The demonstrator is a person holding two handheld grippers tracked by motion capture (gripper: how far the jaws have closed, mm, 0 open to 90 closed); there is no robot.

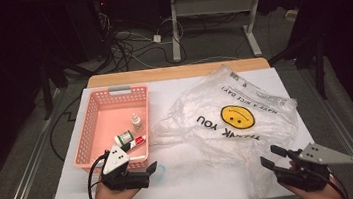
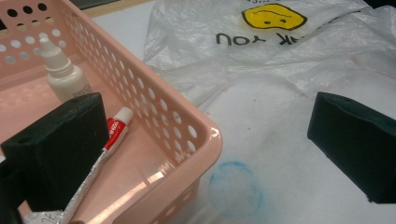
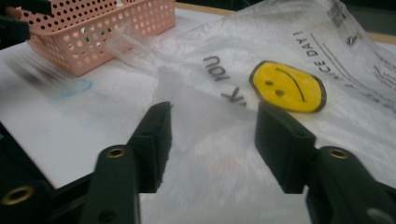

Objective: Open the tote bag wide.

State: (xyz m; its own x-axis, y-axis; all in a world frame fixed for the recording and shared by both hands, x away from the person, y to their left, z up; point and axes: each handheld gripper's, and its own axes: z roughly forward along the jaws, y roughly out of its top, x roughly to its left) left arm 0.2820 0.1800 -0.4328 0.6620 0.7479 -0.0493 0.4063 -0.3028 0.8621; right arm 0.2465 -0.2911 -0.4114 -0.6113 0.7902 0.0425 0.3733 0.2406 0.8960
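The plastic bag (image 1: 227,119) lies spread across the right half of the tabletop (image 1: 184,184), and the right tongs (image 1: 271,158) sit at its near right corner, at about five o'clock from the smiley print. From those tongs the bulk of the bag runs off toward eleven o'clock, its long axis slanting from the near right edge up to the far middle of the tabletop. The right hand is clearly the nearer one: in the right gripper view the jaws stand apart with a fold of clear film rising between them, but the pads do not press on it, so nothing is held.

The left tongs (image 1: 151,170) hover at the near right corner of the pink basket (image 1: 96,106), at about eight o'clock from the bag. They gape wide and empty, one jaw over the basket, the other over the tabletop.

The bag is thin, translucent and heavily crumpled, printed with a yellow smiley face and black lettering that reads upside down from the person's side. I judge it limp and slippery, likely to slide unless pinched at a fold.

Inside the basket lie a small white dropper bottle (image 1: 136,120), a green-labelled jar (image 1: 124,137) and a red-and-white tube (image 1: 136,142).
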